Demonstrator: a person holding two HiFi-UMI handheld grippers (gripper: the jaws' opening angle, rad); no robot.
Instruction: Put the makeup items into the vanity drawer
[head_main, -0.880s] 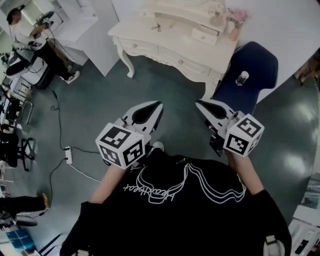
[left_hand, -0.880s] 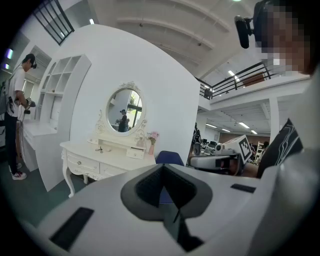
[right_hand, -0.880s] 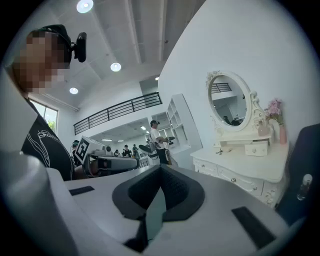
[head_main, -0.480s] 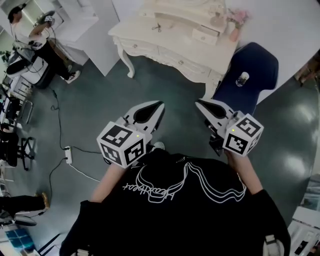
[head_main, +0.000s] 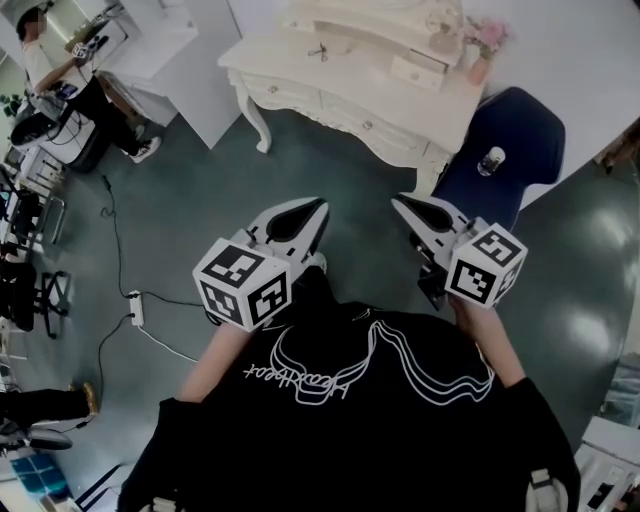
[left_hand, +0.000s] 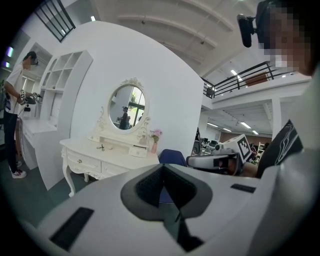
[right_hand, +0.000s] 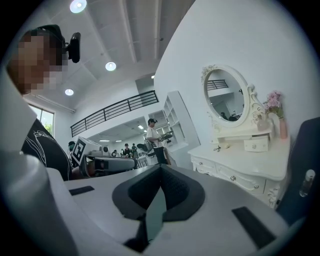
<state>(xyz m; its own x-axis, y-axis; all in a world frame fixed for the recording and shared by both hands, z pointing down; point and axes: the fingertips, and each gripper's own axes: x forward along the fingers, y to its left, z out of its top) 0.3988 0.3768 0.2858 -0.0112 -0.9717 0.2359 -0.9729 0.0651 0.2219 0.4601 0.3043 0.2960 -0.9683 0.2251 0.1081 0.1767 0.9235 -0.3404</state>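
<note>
Well ahead of you stands the vanity (head_main: 340, 95), drawers closed, a bottle (head_main: 489, 160) on the chair (head_main: 520, 125) beside it. Your left gripper (head_main: 305, 220) and right gripper (head_main: 410, 212) are clenched and empty, presumably for the approach.

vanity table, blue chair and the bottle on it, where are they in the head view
vanity table (head_main: 350, 75): head view, bare part of its white top
blue chair (head_main: 522, 122): head view, blue seat beside the bottle
bottle (head_main: 490, 160): head view, its body
</note>
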